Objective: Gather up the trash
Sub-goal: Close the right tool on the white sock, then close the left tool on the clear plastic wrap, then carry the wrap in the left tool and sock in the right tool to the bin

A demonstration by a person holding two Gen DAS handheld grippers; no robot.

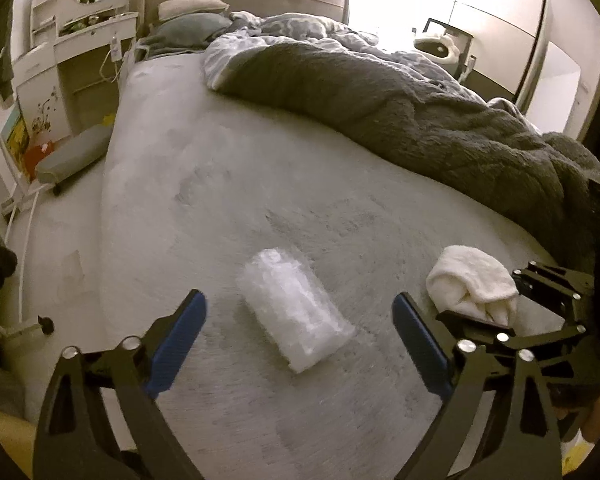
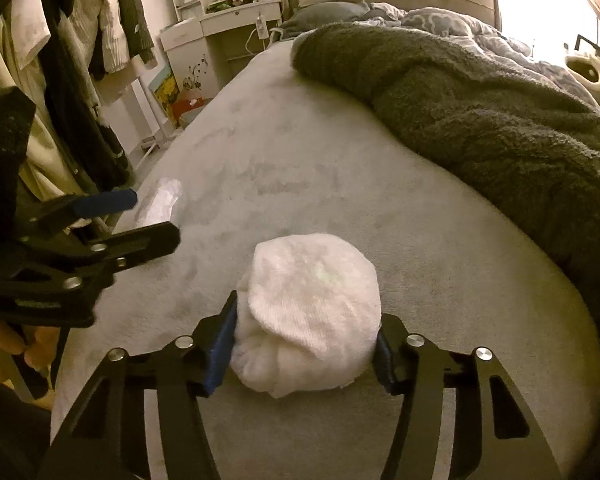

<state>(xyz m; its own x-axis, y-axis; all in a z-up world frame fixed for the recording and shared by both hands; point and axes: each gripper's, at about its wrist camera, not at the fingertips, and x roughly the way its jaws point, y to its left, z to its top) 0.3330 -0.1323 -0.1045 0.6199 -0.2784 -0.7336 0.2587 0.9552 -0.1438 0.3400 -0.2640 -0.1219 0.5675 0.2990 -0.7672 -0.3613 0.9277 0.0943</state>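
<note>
A clear bubble-wrap bundle (image 1: 294, 310) lies on the grey bed sheet (image 1: 228, 184). My left gripper (image 1: 298, 332) is open, its blue pads on either side of the bundle and just above it. A rolled white sock ball (image 2: 310, 314) sits on the sheet; my right gripper (image 2: 304, 344) is shut on it, a pad pressed against each side. In the left wrist view the sock ball (image 1: 472, 284) and right gripper (image 1: 476, 320) show at the right. In the right wrist view the left gripper (image 2: 148, 216) shows at the left, with the bundle (image 2: 160, 200) beyond it.
A dark grey fleece blanket (image 1: 420, 120) and patterned duvet (image 1: 300, 28) are heaped across the right and far side of the bed. Pillows (image 1: 188, 24) lie at the headboard. A white dresser (image 1: 80, 40) and hanging clothes (image 2: 80, 60) stand left of the bed.
</note>
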